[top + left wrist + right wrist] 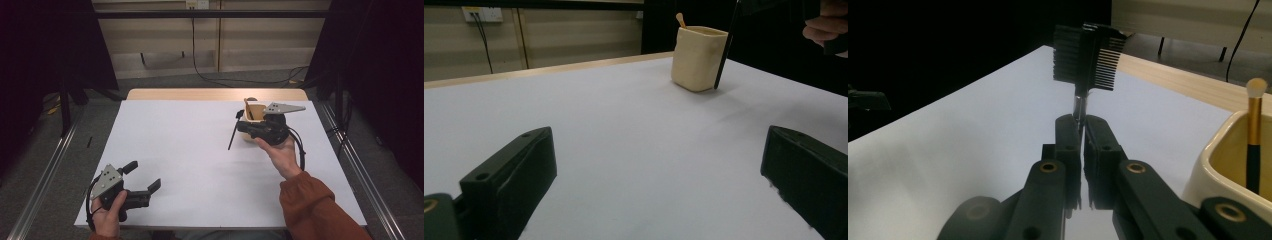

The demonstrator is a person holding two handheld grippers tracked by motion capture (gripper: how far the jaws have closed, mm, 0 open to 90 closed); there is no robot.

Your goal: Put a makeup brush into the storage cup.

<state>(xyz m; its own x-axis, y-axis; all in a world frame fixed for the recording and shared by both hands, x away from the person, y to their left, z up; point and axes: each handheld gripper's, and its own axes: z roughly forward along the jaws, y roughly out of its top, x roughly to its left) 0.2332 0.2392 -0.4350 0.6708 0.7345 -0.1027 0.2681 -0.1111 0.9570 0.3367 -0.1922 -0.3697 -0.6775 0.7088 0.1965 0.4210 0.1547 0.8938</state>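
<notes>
High view: right gripper (pixel 239 125) clamped on thin black comb (pixel 232 136) just beside cream cup (pixel 254 111), far right of table (pixel 190 150). Left gripper (pixel 142 176) wide open, empty, near left. Right gripper view: comb (pixel 1088 57) pinched between closed jaws.

Tool: a slim black comb-and-brush (pixel 1088 57) on a thin handle, its shaft being pinched in the right claw (pixel 1081 131).
Head: dense black bristles on one side, fine comb teeth on the other.
Pose: hanging slanted in the high view, just beside the cream holder (pixel 253 111), tip touching the white worktop (pixel 190 150).
</notes>
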